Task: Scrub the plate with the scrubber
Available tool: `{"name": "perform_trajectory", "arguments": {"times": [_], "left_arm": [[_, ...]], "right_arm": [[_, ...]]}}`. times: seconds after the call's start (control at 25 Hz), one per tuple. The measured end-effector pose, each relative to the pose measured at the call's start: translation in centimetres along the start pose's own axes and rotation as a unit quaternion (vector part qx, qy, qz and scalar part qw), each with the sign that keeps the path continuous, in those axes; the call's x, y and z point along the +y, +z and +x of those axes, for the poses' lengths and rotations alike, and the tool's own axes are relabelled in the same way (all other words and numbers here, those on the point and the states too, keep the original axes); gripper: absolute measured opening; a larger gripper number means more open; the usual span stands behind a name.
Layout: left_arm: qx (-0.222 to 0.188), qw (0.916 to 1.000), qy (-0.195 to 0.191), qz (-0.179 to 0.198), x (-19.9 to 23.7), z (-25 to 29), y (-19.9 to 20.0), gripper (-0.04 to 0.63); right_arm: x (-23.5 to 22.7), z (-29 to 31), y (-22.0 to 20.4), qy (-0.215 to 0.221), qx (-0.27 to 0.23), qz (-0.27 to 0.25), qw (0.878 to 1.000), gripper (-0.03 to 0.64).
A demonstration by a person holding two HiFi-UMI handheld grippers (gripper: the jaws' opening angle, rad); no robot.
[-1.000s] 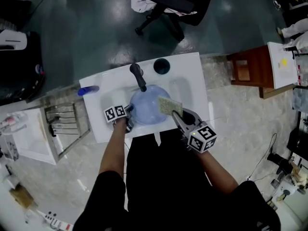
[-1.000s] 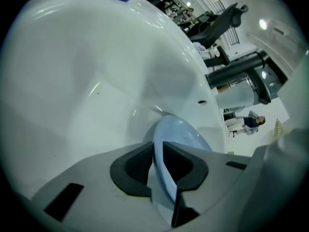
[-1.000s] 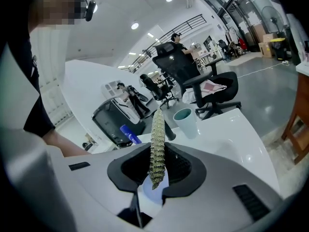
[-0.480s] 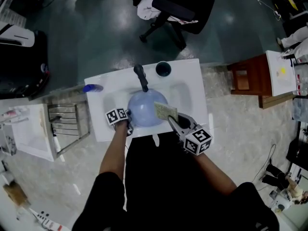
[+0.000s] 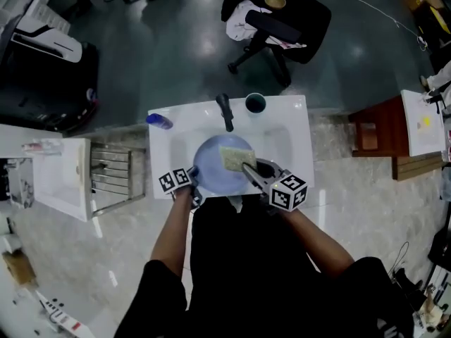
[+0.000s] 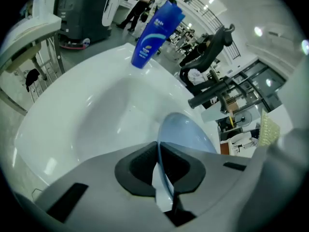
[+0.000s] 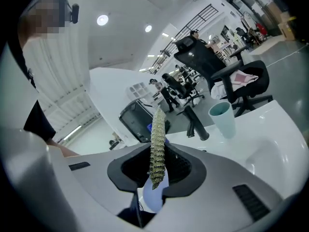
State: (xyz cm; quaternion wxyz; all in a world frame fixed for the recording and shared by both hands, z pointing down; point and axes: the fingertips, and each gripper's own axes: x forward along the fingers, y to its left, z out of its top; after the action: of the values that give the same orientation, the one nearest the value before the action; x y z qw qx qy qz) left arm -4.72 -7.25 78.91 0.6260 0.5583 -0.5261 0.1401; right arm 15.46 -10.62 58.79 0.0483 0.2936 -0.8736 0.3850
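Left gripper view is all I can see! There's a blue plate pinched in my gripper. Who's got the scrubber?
Observer: The right gripper has it. It is shut on the scrubber, which stands edge-on in its own view.
Operator: Is it on my plate?
Observer: In the head view the scrubber lies over the far right part of the plate, above the sink. I can't tell if it presses.
Operator: Anything else by the tap?
Observer: A greenish cup stands just right of the tap, on the sink's back rim.
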Motion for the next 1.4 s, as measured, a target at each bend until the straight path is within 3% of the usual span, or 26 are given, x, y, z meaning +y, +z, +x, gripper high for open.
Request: {"name": "perform_trajectory", "arguments": {"times": [0.24,0.48,0.68,1.04,1.4], "left_arm": [[-0.018,0.9993,-0.028,0.019,-0.3,-4.5,0.3,0.021],[-0.021,0.9969,-0.071,0.027,-0.9,-6.7,-0.4,0.031],[-0.026,0.9930,-0.111,0.029,-1.9,-7.9,-0.4,0.027],[-0.032,0.9884,-0.136,0.060,-3.3,-10.2,0.4,0.028],[-0.029,0.9832,-0.148,0.103,-3.8,-11.7,1.0,0.028]], "right_arm": [[5.4,5.1,0.4,0.046,0.012,-0.044,0.998,0.064],[8.5,9.6,-2.4,0.062,0.055,-0.095,0.992,0.064],[8.8,11.7,-5.3,0.052,0.093,-0.121,0.987,0.064],[7.8,12.6,-7.0,0.025,0.111,-0.132,0.985,0.064],[7.3,13.5,-8.8,-0.012,0.195,-0.237,0.952,0.066]]}}
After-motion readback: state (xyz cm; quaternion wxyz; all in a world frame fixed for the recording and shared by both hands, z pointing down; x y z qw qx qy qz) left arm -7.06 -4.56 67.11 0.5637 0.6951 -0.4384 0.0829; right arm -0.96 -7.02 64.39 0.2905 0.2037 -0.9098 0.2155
